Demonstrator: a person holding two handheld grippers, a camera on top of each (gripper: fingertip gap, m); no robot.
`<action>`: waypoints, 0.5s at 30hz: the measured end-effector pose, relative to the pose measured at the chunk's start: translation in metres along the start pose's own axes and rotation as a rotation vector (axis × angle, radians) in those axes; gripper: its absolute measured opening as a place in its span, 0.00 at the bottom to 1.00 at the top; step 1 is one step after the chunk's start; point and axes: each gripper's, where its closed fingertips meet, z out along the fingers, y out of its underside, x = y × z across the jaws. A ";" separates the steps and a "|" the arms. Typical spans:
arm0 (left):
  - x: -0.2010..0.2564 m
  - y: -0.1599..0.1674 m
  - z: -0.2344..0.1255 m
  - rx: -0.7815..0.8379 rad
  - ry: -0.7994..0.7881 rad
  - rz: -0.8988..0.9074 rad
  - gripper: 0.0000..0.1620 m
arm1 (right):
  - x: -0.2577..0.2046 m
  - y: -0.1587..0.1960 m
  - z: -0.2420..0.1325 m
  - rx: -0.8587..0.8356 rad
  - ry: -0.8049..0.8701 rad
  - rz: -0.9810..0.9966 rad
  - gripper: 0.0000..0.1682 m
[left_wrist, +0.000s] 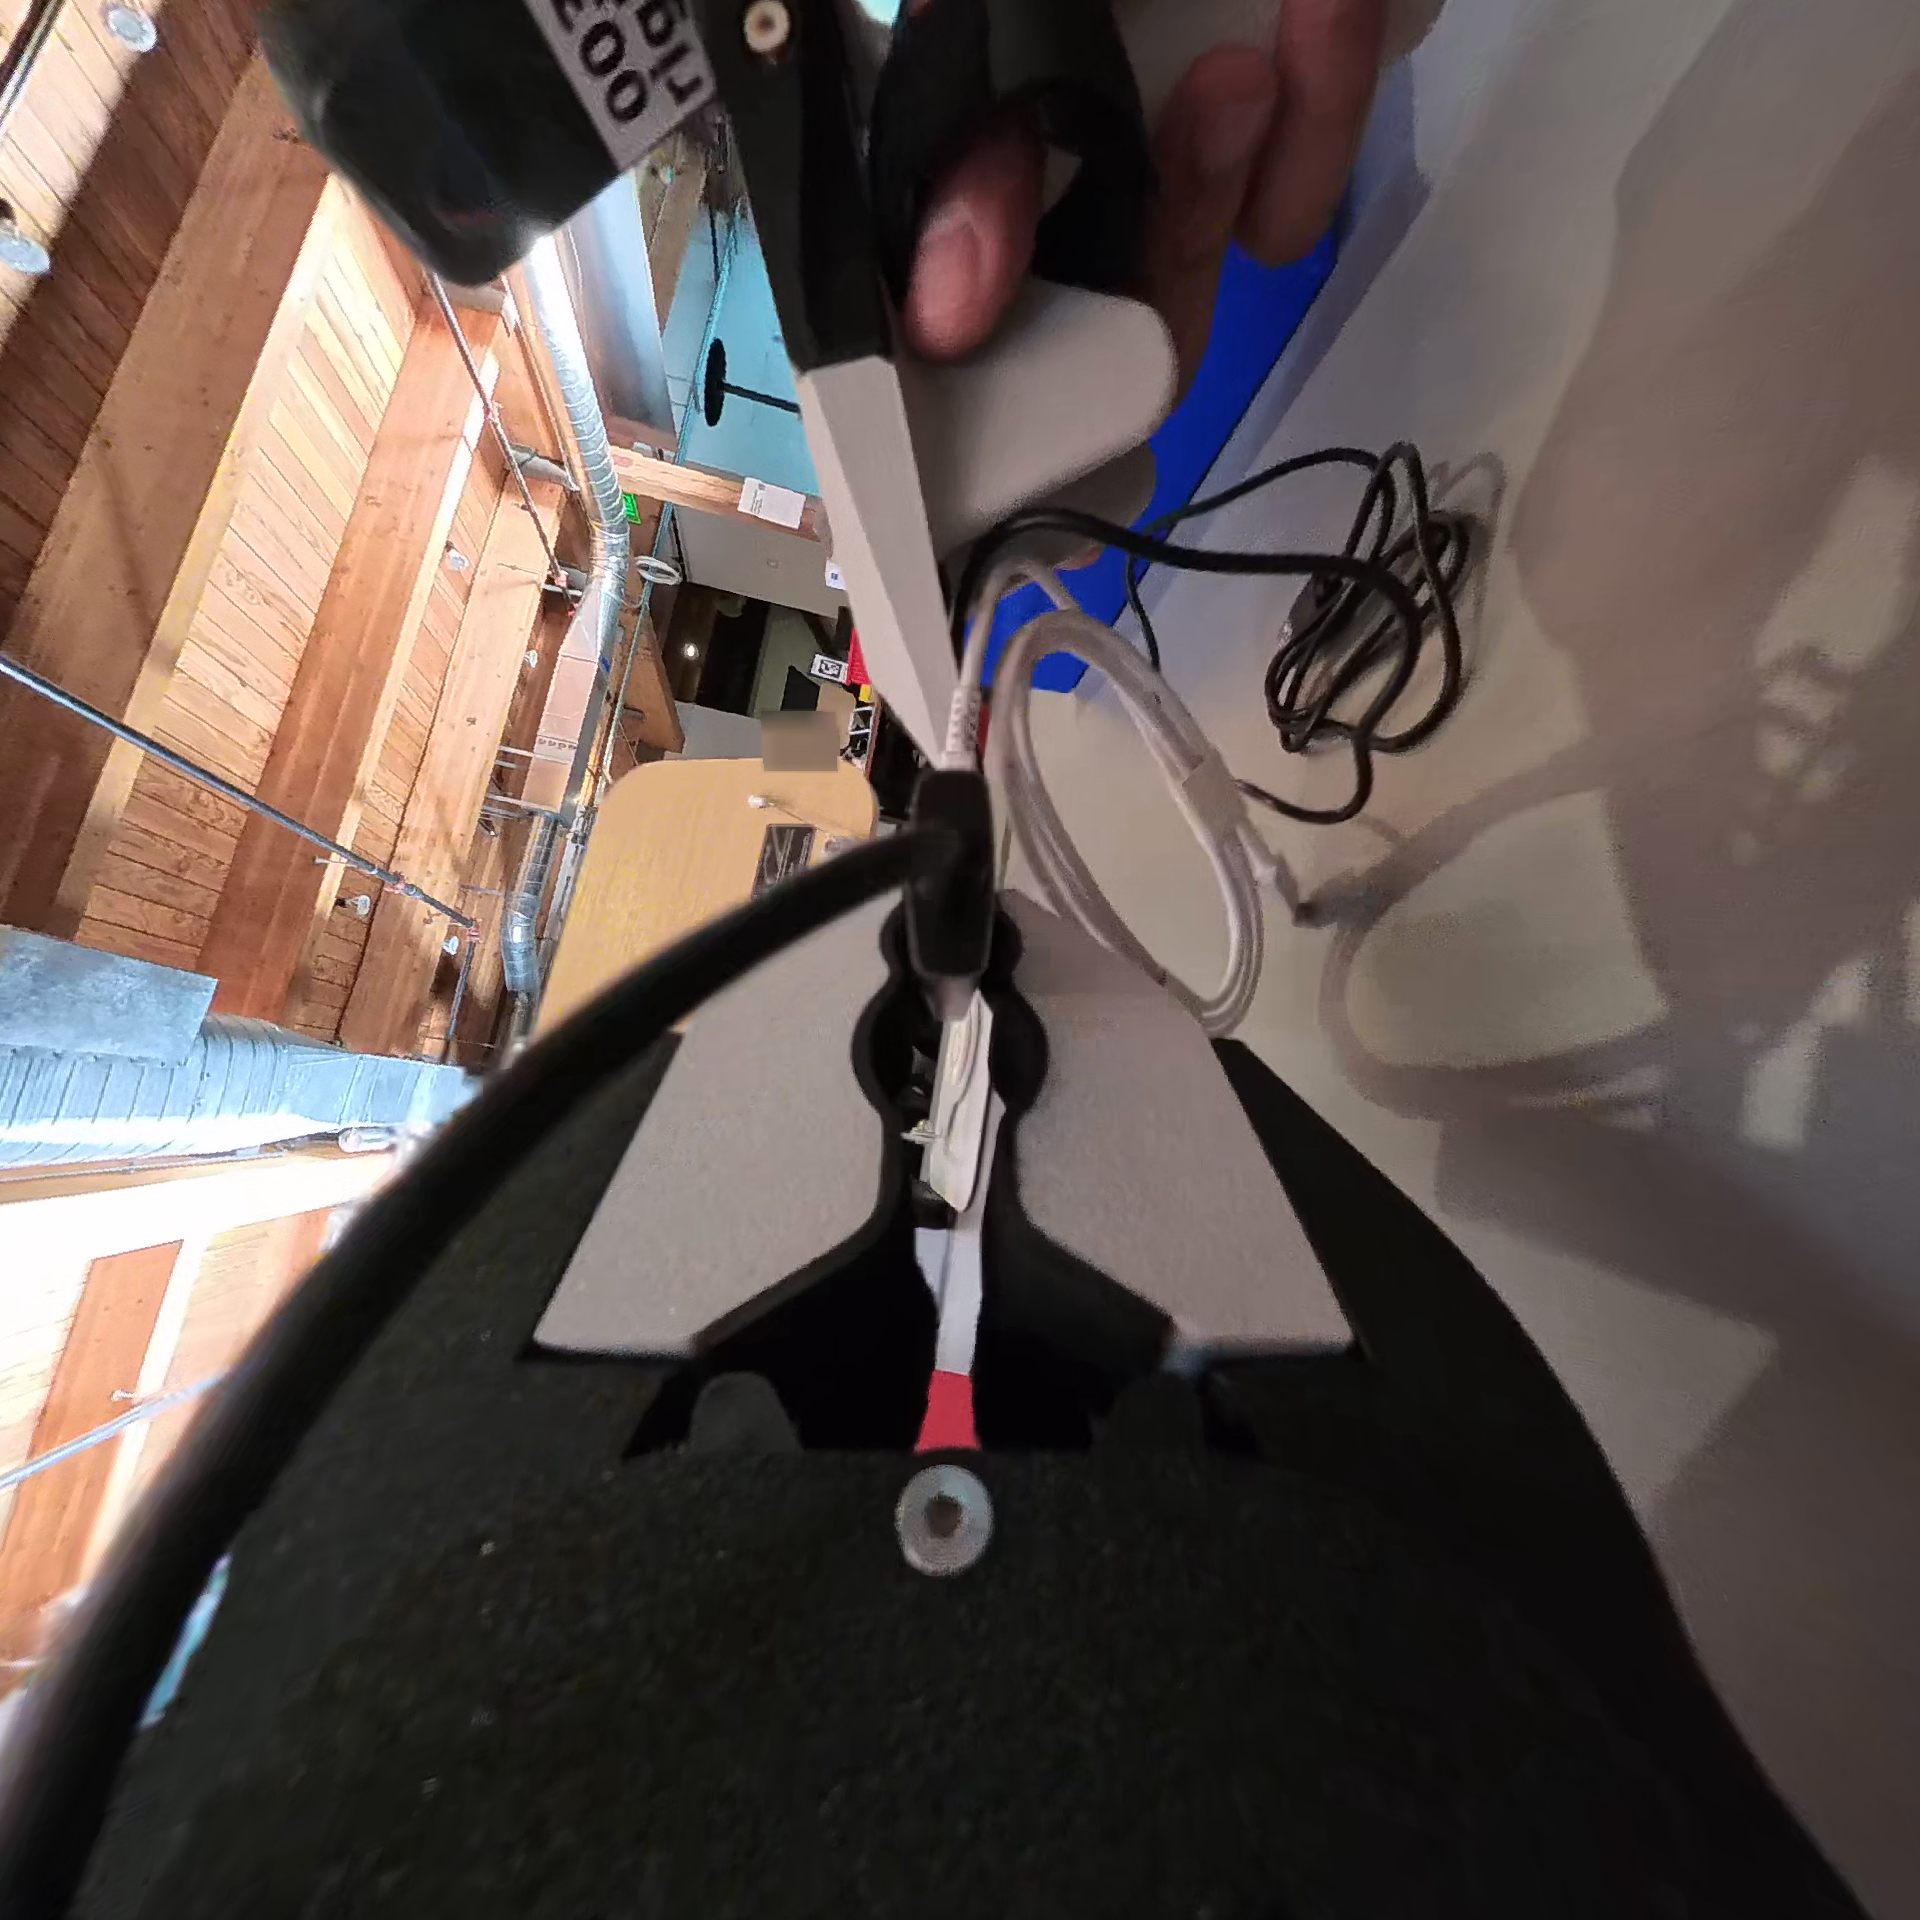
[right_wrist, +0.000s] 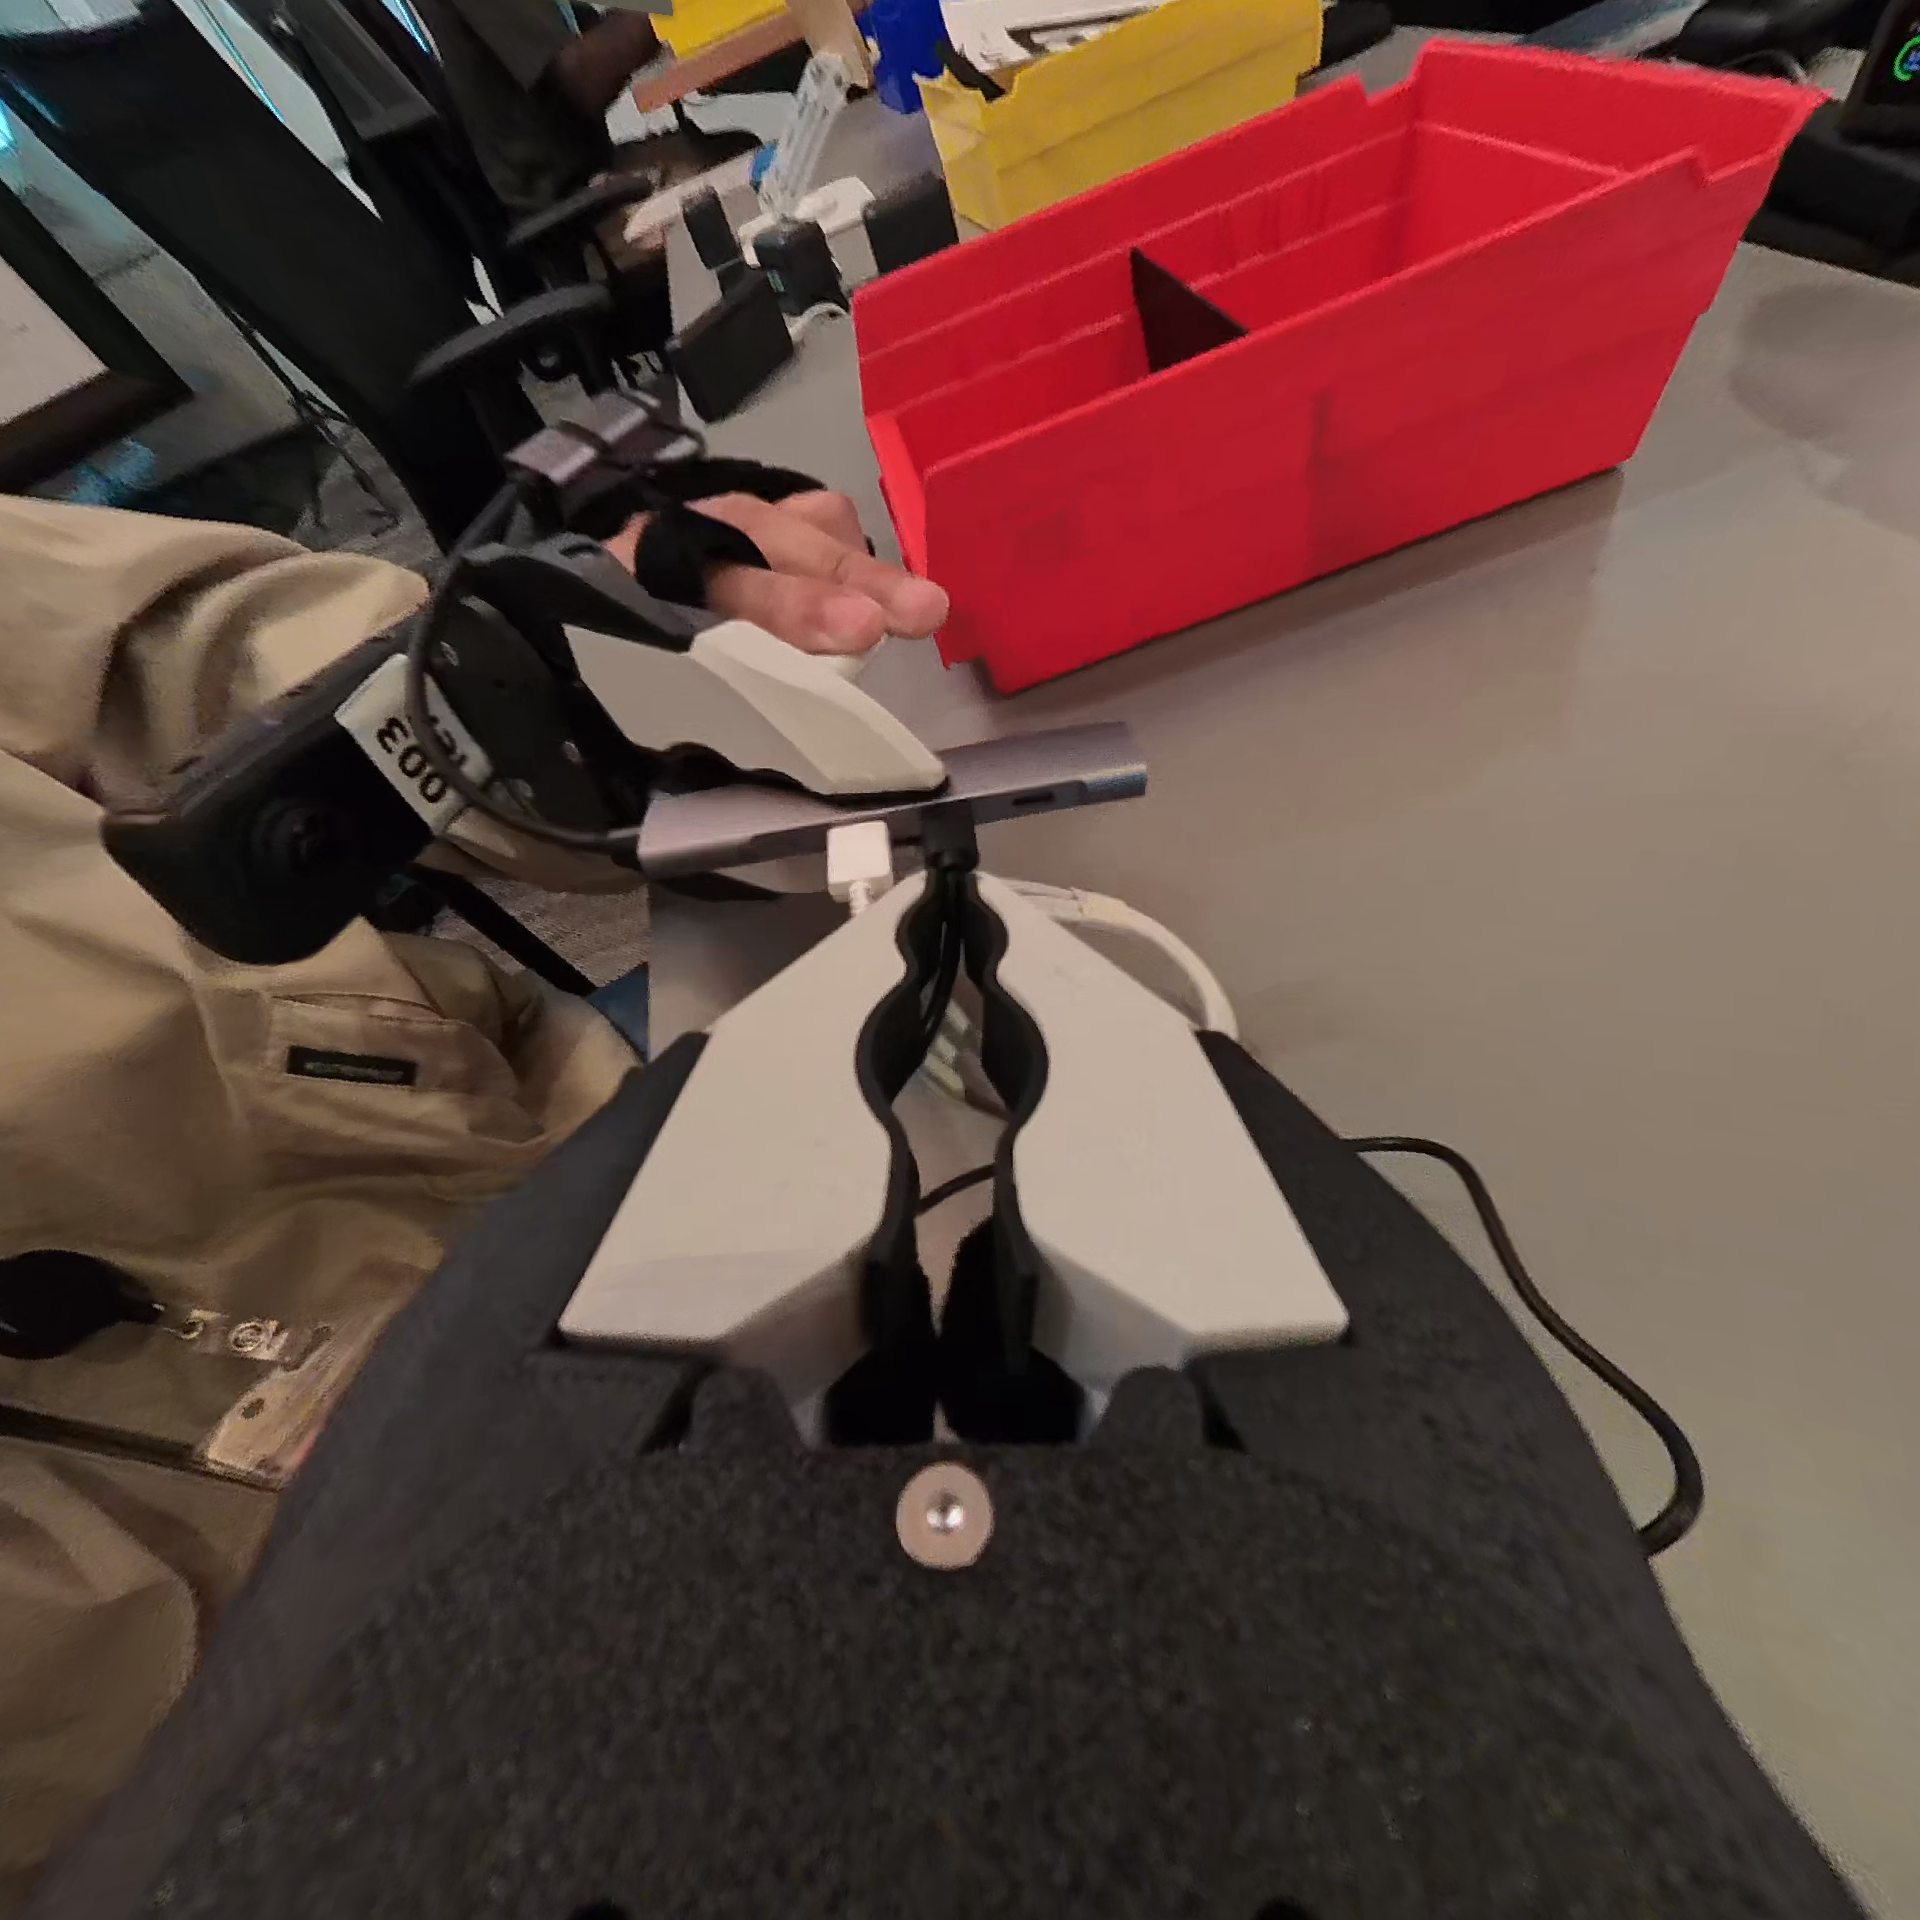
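1. sitting on the grey table (right_wrist: 1558, 831), a red bin (right_wrist: 1299, 416) with a black divider (right_wrist: 1179, 317), contents hidden.
2. left gripper (right_wrist: 914, 774) clamping a grey hub (right_wrist: 1039, 774).
3. right gripper (right_wrist: 951, 894) pinching a black plug (right_wrist: 948, 836) under it; white cable (left_wrist: 1122, 790) partly hidden.

The grey table (right_wrist: 1558, 831) bore a red divided bin (right_wrist: 1299, 416) and a loose black cable (right_wrist: 1600, 1340).

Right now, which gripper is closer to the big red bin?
Left. The left gripper grips the grey hub right in front of the red bin, its hand almost touching the bin's corner. The right gripper sits farther back, shut on the black cable under the hub.
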 end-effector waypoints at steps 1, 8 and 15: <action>0.001 0.000 -0.001 0.000 0.004 0.013 0.05 | 0.001 0.002 0.002 -0.009 0.005 0.000 0.01; -0.005 -0.011 -0.002 0.052 -0.007 -0.041 0.06 | -0.011 -0.001 -0.010 0.064 -0.128 0.008 0.01; -0.008 -0.003 -0.001 0.039 -0.005 -0.106 0.06 | -0.008 -0.010 -0.006 0.121 -0.111 0.019 0.02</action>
